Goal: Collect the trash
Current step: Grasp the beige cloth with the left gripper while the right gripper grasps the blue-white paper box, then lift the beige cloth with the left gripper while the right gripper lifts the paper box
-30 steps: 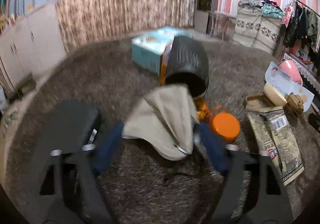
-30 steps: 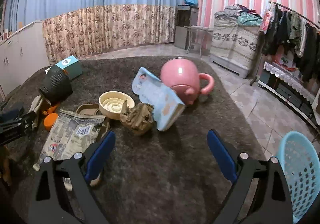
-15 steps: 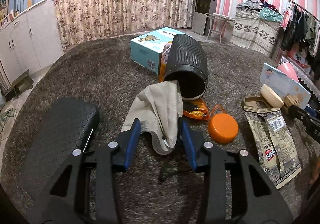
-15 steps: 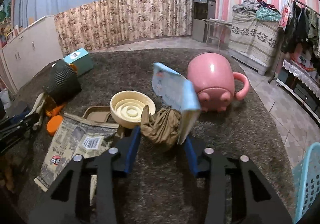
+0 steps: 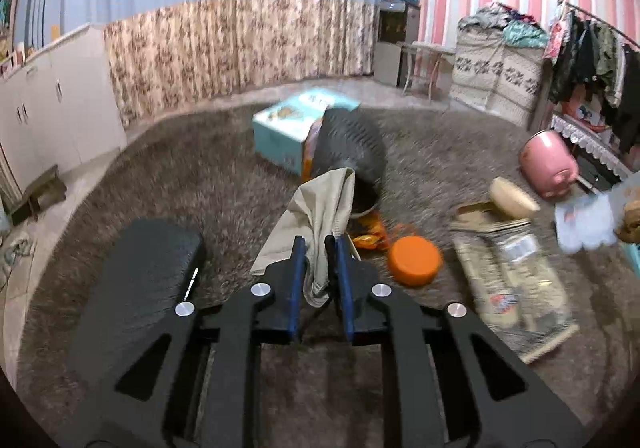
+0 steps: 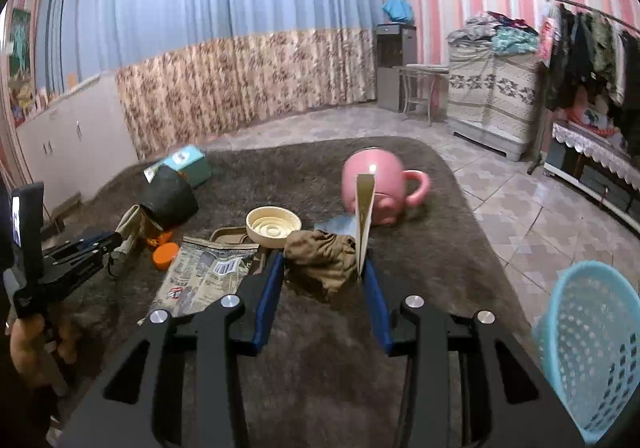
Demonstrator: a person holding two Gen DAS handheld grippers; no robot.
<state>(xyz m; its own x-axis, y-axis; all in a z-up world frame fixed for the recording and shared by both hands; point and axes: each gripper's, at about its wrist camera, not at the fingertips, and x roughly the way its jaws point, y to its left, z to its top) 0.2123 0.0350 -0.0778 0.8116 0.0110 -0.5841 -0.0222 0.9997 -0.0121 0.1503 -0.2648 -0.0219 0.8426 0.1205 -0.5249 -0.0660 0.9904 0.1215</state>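
Left gripper (image 5: 319,248): jaws closing, a beige cloth (image 5: 320,208) pinched between them and lifted off the brown carpet (image 5: 180,184), its free end drooping in front of the black ribbed bin (image 5: 352,144)

Right gripper (image 6: 322,268): jaws pressed onto a crumpled brown rag (image 6: 320,260) together with a thin card (image 6: 365,216) standing on edge against the right pad

Blue mesh basket (image 6: 592,352) is seen at lower right, apart from both loads; it is judged the likely drop point

Risks: the card is held only at its lower edge and could be levered out by a swing; the beige cloth's hanging tail could be snagged on the bin; the orange lid (image 5: 416,260) and the newspaper-print bag (image 6: 208,272) are left uncollected
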